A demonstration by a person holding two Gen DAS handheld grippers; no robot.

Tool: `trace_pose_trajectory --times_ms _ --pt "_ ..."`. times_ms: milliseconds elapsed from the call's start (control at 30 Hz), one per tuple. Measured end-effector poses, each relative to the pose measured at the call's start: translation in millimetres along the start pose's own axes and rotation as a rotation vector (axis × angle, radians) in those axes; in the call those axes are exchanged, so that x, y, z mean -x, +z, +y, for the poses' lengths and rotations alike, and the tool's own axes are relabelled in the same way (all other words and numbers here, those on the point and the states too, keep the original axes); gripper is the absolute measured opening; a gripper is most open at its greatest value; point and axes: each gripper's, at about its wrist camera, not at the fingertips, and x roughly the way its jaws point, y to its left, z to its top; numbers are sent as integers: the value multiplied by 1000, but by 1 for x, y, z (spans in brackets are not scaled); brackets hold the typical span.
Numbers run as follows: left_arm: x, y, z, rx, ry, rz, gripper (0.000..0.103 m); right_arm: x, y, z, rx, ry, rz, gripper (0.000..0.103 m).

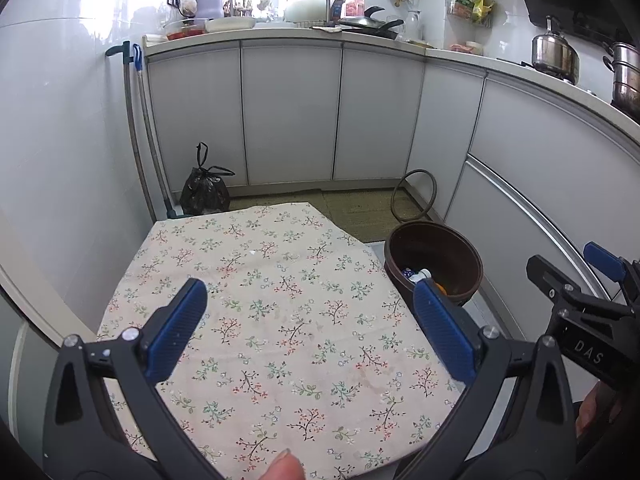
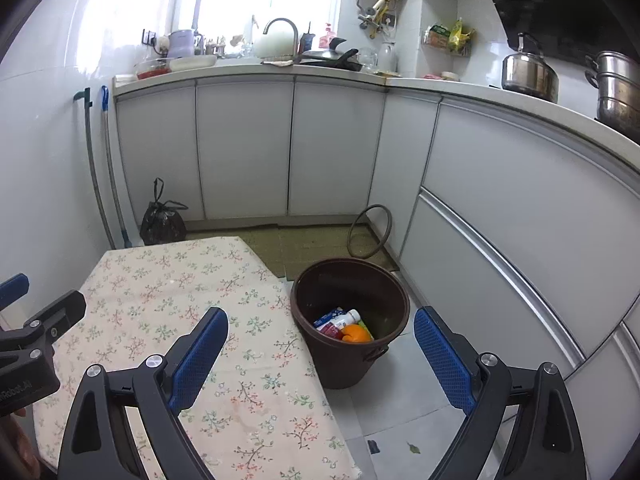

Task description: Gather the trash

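A brown bin (image 2: 350,356) stands on the floor to the right of a table with a floral cloth (image 2: 168,320). Inside it lie a white bottle (image 2: 347,319), an orange piece (image 2: 355,334) and other wrappers. The bin also shows in the left wrist view (image 1: 436,258), at the table's right edge. My left gripper (image 1: 310,304) is open and empty above the floral cloth (image 1: 280,320). My right gripper (image 2: 320,334) is open and empty, hanging over the table's right edge and the bin. The right gripper also shows at the right of the left wrist view (image 1: 580,280).
A tied black trash bag (image 2: 162,220) sits on the floor by the far cabinets, next to mop handles (image 2: 98,168). A dark ring (image 2: 368,230) leans on the corner cabinet. White cabinets (image 2: 500,208) run along the right. A small leaf (image 2: 412,448) lies on the floor tiles.
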Motion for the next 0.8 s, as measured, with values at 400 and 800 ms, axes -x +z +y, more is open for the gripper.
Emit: trace_pose_trajectory --times_ms 400,800 --pt "-4 -1 -2 -16 6 12 103 -1 1 -6 -30 -25 -2 96" --pt "-5 0 -7 -16 -2 17 103 1 1 -10 -47 -22 -4 96"
